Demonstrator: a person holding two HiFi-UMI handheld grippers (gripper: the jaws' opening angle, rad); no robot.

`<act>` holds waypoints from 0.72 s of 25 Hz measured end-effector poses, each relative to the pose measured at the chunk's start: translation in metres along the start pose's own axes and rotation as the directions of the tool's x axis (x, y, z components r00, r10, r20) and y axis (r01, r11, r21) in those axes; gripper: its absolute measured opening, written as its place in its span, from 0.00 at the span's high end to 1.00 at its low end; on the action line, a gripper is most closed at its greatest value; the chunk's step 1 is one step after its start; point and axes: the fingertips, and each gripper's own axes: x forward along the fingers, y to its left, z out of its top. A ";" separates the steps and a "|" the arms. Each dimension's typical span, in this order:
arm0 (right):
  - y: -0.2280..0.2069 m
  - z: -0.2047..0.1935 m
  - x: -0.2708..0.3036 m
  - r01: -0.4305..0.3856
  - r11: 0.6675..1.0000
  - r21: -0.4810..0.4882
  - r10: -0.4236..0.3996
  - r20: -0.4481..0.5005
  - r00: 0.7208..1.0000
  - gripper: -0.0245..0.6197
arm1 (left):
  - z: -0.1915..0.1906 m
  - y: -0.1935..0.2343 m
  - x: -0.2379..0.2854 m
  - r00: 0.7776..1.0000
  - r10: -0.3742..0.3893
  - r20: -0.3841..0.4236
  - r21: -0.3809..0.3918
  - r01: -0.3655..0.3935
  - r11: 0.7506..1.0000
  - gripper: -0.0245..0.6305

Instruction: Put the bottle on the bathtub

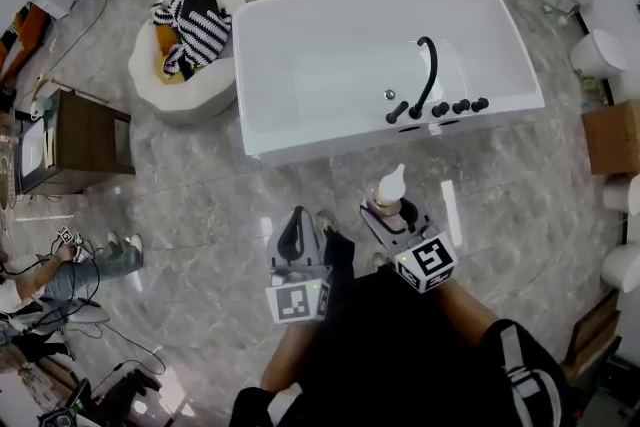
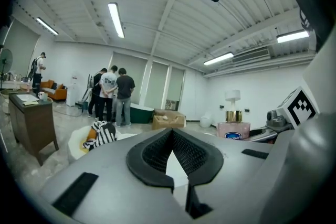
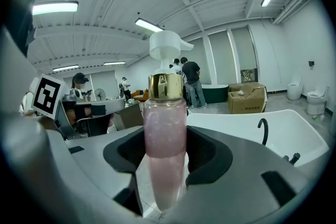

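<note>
Well, my right hand-held gripper (image 1: 392, 211) has its jaws closed around the lower body of the tall pink translucent pump bottle with a gold collar and a white pump head (image 3: 165, 128). The bottle stands upright between the black pads, and most of its length rises above them. My left hand-held gripper (image 1: 297, 223) holds nothing; its pads meet at the tips and I see only floor through the small wedge behind them.

The bottle is not at its place yet. It hangs above the grey marble floor (image 1: 200, 205), near the front wall of the white freestanding bathtub (image 1: 330, 147) but clearly apart from it.

I judge the main danger to be the low grip. Since the bottle is top-heavy, a quick swing may make it tilt or slip in the pads. The edge of the bathtub looks narrow, glossy and rounded, so a bottle released off-centre or at an angle may slide into the basin or fall to the floor. At the wider part of the edge, the curved black faucet (image 1: 428, 75) and its knobs could catch the pump head.
</note>
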 end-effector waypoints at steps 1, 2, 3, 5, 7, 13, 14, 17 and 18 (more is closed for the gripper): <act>0.000 0.001 0.008 0.007 1.000 0.000 -0.007 -0.005 1.000 0.62 | 0.003 0.007 0.005 1.000 -0.005 0.001 -0.011 0.005 1.000 0.94; -0.001 0.003 0.015 0.014 1.000 -0.003 -0.014 -0.008 1.000 0.62 | 0.006 0.012 0.010 1.000 -0.011 0.003 -0.017 0.011 1.000 0.94; -0.002 0.005 0.022 0.020 1.000 -0.008 -0.020 -0.008 1.000 0.63 | 0.008 0.018 0.014 1.000 -0.018 0.003 -0.016 0.018 1.000 0.94; -0.004 0.009 0.037 0.030 0.999 -0.020 -0.030 -0.002 1.000 0.62 | 0.016 0.028 0.023 1.000 -0.026 0.006 -0.024 0.026 0.999 0.94; -0.006 0.014 0.053 0.030 0.999 -0.031 -0.030 0.005 1.000 0.63 | 0.024 0.039 0.031 1.000 -0.024 0.015 -0.037 0.025 0.999 0.94; -0.022 0.013 0.089 -0.005 0.999 -0.033 0.005 -0.014 1.000 0.62 | 0.024 0.055 0.050 1.000 -0.011 0.014 0.025 0.010 1.000 0.94; -0.026 0.013 0.096 -0.014 0.999 -0.034 0.013 -0.015 1.000 0.63 | 0.026 0.055 0.056 1.000 0.000 0.020 0.014 0.000 1.000 0.94; -0.035 0.012 0.116 -0.048 0.998 -0.043 0.047 -0.030 0.998 0.63 | 0.033 0.057 0.068 0.999 0.037 0.032 -0.017 -0.036 0.999 0.94; -0.037 0.012 0.123 -0.062 0.997 -0.048 0.060 -0.039 0.997 0.62 | 0.034 0.060 0.070 0.999 0.045 0.029 -0.008 -0.045 0.999 0.94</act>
